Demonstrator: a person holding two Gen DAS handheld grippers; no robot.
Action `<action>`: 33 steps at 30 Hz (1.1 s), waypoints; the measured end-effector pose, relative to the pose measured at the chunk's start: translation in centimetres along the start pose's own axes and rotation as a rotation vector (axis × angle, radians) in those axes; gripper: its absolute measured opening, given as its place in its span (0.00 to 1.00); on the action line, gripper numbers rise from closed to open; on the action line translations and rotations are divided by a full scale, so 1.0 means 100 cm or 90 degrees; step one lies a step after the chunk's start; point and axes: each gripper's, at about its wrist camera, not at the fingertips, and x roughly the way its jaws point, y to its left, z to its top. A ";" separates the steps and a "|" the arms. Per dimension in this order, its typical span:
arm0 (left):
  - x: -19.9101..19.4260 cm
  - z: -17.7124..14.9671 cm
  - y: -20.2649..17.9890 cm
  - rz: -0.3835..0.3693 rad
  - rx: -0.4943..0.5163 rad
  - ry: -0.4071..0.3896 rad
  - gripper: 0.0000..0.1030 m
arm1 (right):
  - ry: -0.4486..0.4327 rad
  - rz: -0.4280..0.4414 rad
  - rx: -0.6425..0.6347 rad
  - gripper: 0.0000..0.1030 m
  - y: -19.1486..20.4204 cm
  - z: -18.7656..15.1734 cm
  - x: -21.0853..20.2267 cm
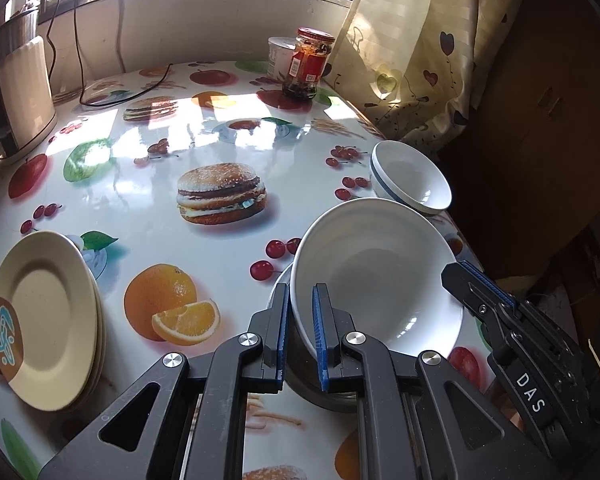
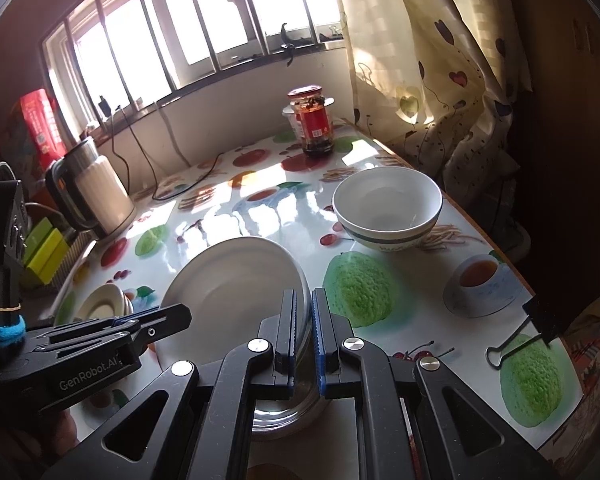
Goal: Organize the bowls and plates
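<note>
White, glossy shallow bowl (image 1: 380,280), tilted, rim clamped by both the left gripper (image 1: 300,336) and right gripper (image 2: 303,336)

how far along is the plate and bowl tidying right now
Done: cream plates sit stacked at the table's left, and two blue-banded bowls look nested at its right edge. In hand: both the left gripper and right gripper pinch the rim of a white bowl, tilted over a metal bowl. Left: setting that white bowl down somewhere.
</note>
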 end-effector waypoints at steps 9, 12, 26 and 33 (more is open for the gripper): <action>0.001 -0.008 0.004 0.005 -0.005 0.010 0.12 | 0.014 0.004 0.001 0.09 0.000 -0.010 0.002; 0.003 -0.010 0.004 0.007 -0.005 0.014 0.12 | 0.019 0.005 0.003 0.09 0.000 -0.013 0.003; 0.007 -0.012 0.003 0.010 -0.005 0.025 0.12 | 0.029 0.006 0.008 0.09 -0.004 -0.018 0.007; 0.008 -0.013 0.004 0.009 -0.005 0.026 0.12 | 0.029 0.005 0.008 0.09 -0.004 -0.019 0.008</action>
